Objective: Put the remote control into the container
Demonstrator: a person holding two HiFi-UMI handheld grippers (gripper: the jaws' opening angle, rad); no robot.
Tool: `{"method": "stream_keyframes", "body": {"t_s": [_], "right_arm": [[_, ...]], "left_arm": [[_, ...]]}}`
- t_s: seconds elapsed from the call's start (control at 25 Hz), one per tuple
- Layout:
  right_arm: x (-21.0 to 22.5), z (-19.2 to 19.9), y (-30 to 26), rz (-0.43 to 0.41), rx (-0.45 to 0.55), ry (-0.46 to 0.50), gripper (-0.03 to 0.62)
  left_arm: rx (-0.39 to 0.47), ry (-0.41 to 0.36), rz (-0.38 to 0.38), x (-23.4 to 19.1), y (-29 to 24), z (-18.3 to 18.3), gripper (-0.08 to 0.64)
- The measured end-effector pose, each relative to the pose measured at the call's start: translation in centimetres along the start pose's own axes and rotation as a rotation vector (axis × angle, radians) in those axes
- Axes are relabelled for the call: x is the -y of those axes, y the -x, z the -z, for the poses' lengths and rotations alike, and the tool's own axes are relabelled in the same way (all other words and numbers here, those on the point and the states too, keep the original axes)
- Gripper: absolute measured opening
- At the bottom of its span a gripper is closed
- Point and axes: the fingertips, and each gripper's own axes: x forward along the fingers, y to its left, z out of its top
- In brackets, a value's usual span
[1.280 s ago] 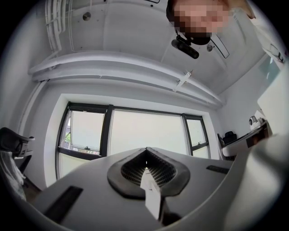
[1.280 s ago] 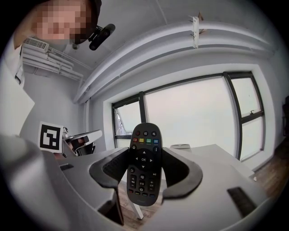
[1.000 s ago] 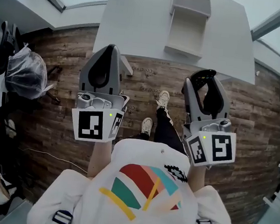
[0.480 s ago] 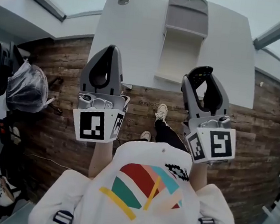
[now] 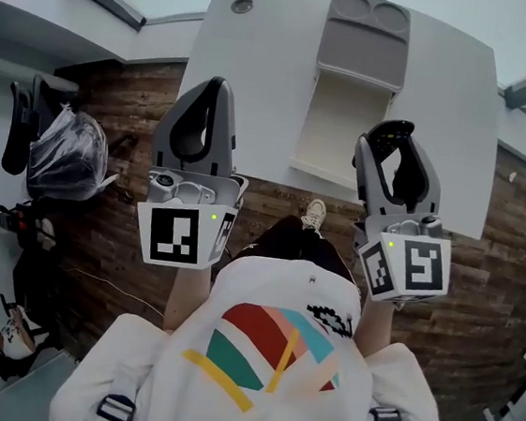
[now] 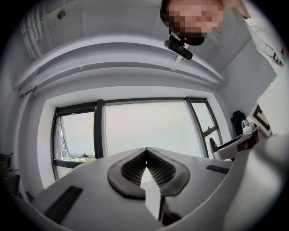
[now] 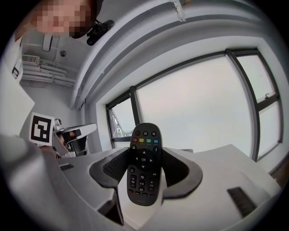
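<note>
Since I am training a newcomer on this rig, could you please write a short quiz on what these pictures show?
1. Multiple choice: what do the right tongs grip? A) a remote control B) a cup C) nothing.
2. True or false: the left tongs stand wide open around a bottle.
3. Fill in: the cream container stands on the white ____.

Key
1. A.
2. False: they are shut and empty.
3. table.
</note>
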Motion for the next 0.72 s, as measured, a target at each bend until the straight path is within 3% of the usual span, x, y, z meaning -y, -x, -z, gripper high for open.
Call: {"method": "stream_keyframes", "body": {"t_s": [0.28,0.44,0.72], "right_arm": [[0.4,-0.3,-2.8,-0.011,-0.023,-0.020,0.236],[1.0,-0.5,-4.3,0.028,-0.058,0.041,0.236],[2.4,2.4,-7.6,0.027,-0.236,0.168,0.236]], "left_arm": [[-0.003,0.018,-0.005,-1.7,-2.5,0.9,0.008],[0.051,0.022,0.033,-1.7,-5.0,0.4,0.008],[0.081,0.066,0.060,-2.1,-8.6,1.2,0.008]]}}
